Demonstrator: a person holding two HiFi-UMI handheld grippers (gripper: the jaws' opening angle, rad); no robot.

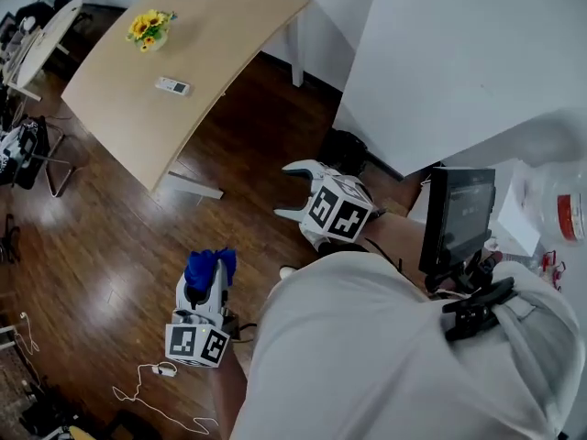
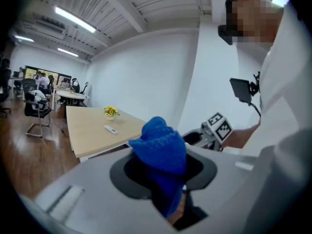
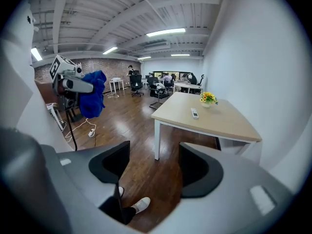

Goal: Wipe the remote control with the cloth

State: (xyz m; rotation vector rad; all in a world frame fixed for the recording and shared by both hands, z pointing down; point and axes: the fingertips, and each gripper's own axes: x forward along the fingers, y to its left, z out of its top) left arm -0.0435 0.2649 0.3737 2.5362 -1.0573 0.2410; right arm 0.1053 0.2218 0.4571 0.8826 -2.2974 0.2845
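We hold the cloth [image 2: 161, 147] clamped in our left gripper [image 2: 163, 172] for wiping, our right gripper [image 3: 153, 162] gaping empty, perhaps for steadying the remote [image 1: 171, 86], well ahead on the table [image 1: 220, 16].

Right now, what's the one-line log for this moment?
left gripper: shut on blue cloth | right gripper: open, empty | remote control: on table, untouched

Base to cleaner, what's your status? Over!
Left gripper shut on blue cloth. Right gripper open, empty. Remote control lies on the table near the flowers, not reached yet. Only wood floor in between. Over.
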